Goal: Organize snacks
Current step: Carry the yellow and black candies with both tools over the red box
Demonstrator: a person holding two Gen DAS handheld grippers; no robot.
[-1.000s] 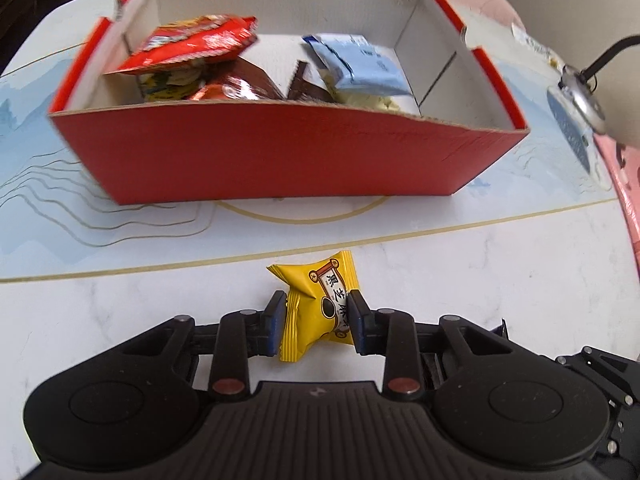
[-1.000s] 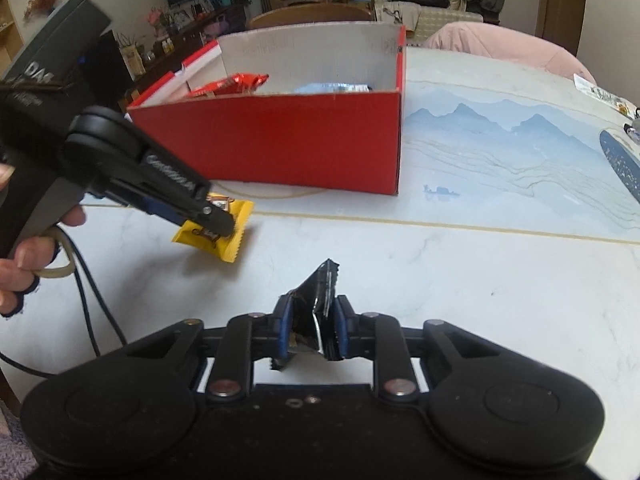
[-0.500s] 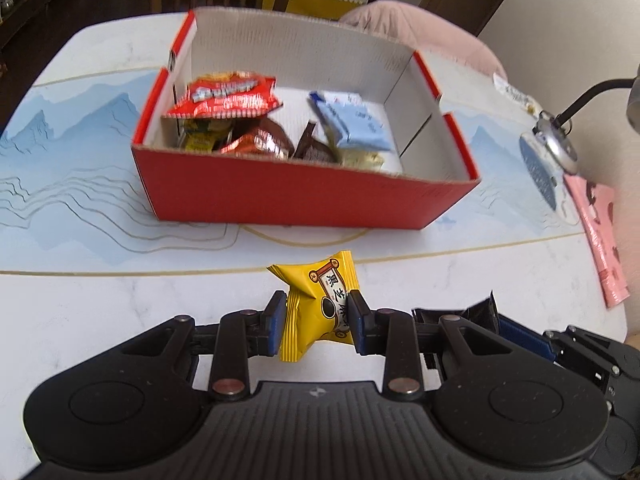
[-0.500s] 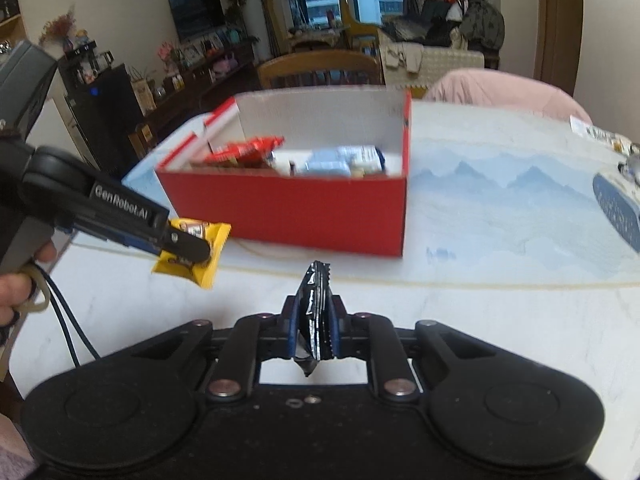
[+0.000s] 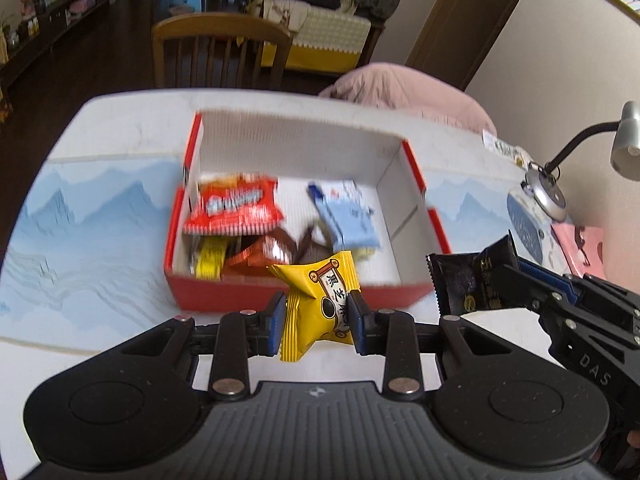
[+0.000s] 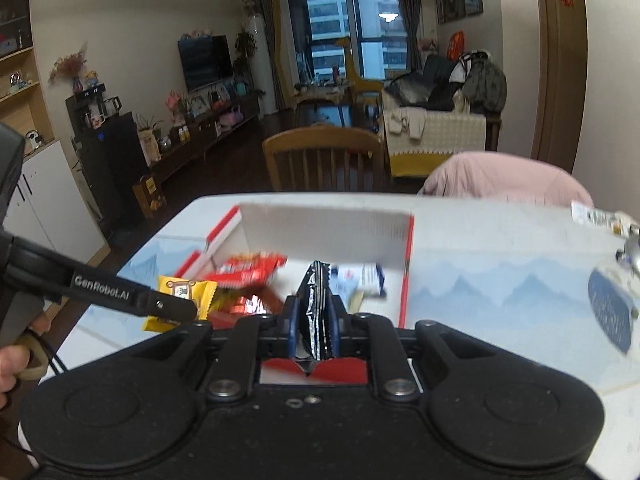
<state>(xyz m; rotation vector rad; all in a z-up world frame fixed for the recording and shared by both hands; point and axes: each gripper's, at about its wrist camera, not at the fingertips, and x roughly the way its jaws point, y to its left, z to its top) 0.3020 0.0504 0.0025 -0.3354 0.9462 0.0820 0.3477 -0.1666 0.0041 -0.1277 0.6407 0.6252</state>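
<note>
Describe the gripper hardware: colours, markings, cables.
Both are matte black plastic with blue finger pads and silver pivot bolts. The left gripper reads "GenRobot.AI" in white, with a black cable at its handle. The right gripper reads "DAS". A bare hand grips the left handle.

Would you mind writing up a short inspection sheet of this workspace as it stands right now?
Surface: white table with a blue mountain-print mat.
Job's things: open red box holding a red packet, a light blue packet and other snacks; yellow snack packet; black snack packet.
Clutter: desk lamp, pink item at the table's right edge.
Grippers: left gripper shut on the yellow snack packet; right gripper shut on the black snack packet; both held near the box's front wall.
Cables: dark cable below the left gripper's handle.
Surroundings: wooden chair, pink-covered chair, living room behind.
</note>
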